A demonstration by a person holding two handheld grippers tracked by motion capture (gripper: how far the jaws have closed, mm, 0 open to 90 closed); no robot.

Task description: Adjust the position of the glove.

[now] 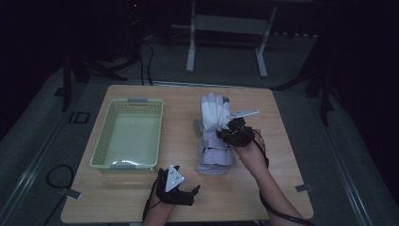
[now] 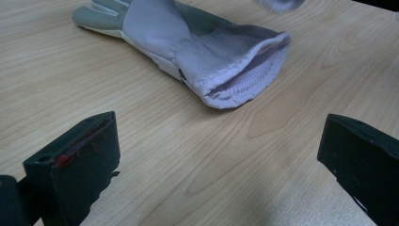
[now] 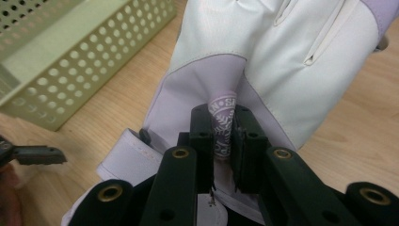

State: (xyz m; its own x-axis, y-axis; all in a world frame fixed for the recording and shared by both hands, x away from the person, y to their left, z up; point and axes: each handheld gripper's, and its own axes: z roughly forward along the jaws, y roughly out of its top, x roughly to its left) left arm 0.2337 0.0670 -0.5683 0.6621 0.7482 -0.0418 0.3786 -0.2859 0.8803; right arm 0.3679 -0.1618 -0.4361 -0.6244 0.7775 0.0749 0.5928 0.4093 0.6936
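Near edge of the worktop [image 1: 263, 197]: left gripper [image 1: 178, 188] sits low over the wood, about mid-way along that edge, jaws spread wide and holding nothing. In the left gripper view the two black jaws stand far apart with bare wood grain between them; beyond lies the open cuff of a glove [image 2: 207, 56], ribbed lining visible inside the mouth.

Further in, right of centre: the gloves [image 1: 214, 136] lie flat on the worktop, cuffs toward the near edge, fingers pointing toward the far edge. They appear stacked, white and pale lilac panels, a grey glove partly showing underneath.

Right gripper [image 1: 234, 133] is over the right side of the gloves, the person's hand and forearm coming in from the near right. In the right gripper view its jaws are pressed together on a raised fold of lilac fabric [image 3: 222, 127] with a printed round mark, pinched up from the back of the top glove [image 3: 263, 66].

Left half of the worktop: a pale green perforated basket [image 1: 101, 141], long side running near to far, well apart from the gloves. Nothing visible inside it.
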